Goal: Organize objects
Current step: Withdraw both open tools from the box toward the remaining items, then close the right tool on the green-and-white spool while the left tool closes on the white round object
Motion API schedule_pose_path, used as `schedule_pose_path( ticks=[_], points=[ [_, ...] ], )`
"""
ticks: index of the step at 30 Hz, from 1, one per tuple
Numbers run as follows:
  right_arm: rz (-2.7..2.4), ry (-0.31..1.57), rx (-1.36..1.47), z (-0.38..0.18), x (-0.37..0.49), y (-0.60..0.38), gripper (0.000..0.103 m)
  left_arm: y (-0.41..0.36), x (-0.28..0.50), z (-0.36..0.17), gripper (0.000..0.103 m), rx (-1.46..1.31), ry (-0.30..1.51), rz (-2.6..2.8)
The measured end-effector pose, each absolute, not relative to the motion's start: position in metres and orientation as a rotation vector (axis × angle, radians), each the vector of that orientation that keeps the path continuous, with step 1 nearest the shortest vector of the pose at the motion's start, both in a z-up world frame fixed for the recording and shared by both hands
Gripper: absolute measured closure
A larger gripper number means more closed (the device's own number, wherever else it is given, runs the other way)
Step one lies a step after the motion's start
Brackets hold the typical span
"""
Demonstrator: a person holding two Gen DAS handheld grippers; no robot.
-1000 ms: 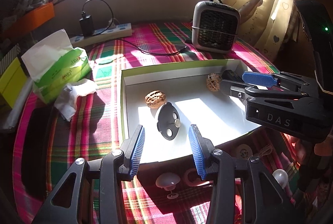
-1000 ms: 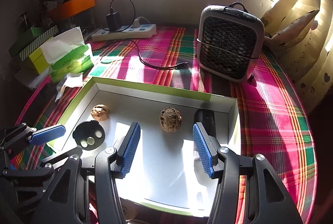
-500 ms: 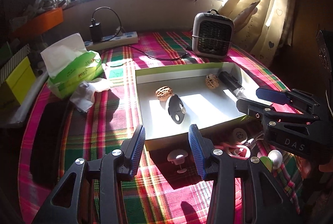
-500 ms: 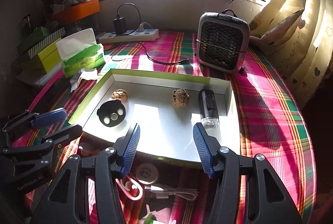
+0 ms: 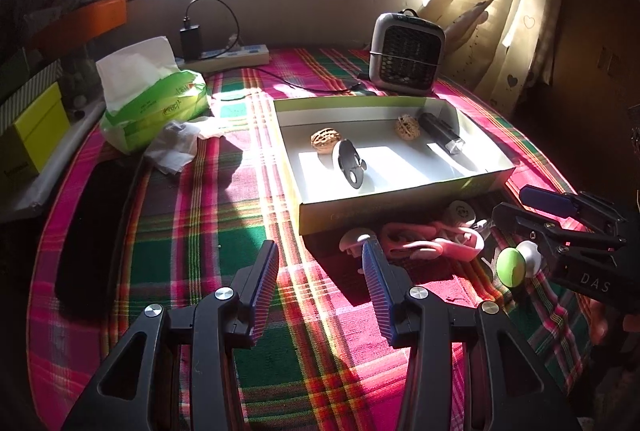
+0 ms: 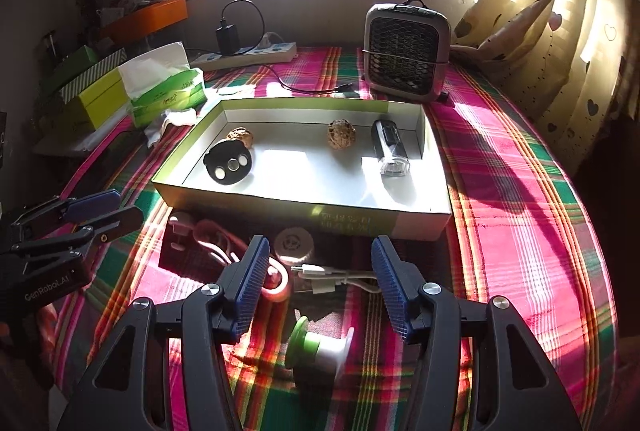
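Clutter is left on the cloth near the box (image 6: 304, 207); the green-and-white knob (image 6: 320, 347), lying lengthwise left to right, is found between the right gripper's (image 6: 316, 295) empty, parted jaws. The left gripper (image 5: 320, 283) is likewise held apart, farther off.

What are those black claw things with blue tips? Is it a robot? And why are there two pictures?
It's not a robot. A person holds a grabbing tool in each hand, and each tool carries a camera looking along its blue fingers. One picture comes from the left tool, the other from the right tool. Both are open and hold nothing. On the checked tablecloth sits a white box with two walnuts, a black disc and a small black torch inside. In front of the box lie a white cable, pink earphones and a green and white knob.
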State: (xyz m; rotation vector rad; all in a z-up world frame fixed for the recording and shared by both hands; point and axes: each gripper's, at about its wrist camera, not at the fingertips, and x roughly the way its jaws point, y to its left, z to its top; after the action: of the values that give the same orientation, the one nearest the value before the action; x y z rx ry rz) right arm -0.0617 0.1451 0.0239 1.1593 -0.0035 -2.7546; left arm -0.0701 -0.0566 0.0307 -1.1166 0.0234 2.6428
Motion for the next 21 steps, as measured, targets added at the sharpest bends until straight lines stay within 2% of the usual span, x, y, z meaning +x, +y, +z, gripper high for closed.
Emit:
schedule_pose_path(
  ticks=[4, 21],
  points=[
    [-2.755, -0.052, 1.173, 0.021, -0.052, 0.151, 0.041, -0.054, -0.067, 0.025, 0.061, -1.122, 0.033, 2.606],
    [-2.732, -0.074, 1.229, 0.003, -0.032, 0.155, 0.040, -0.048, -0.082, 0.011, 0.060, -1.194, -0.009, 2.533]
  ],
)
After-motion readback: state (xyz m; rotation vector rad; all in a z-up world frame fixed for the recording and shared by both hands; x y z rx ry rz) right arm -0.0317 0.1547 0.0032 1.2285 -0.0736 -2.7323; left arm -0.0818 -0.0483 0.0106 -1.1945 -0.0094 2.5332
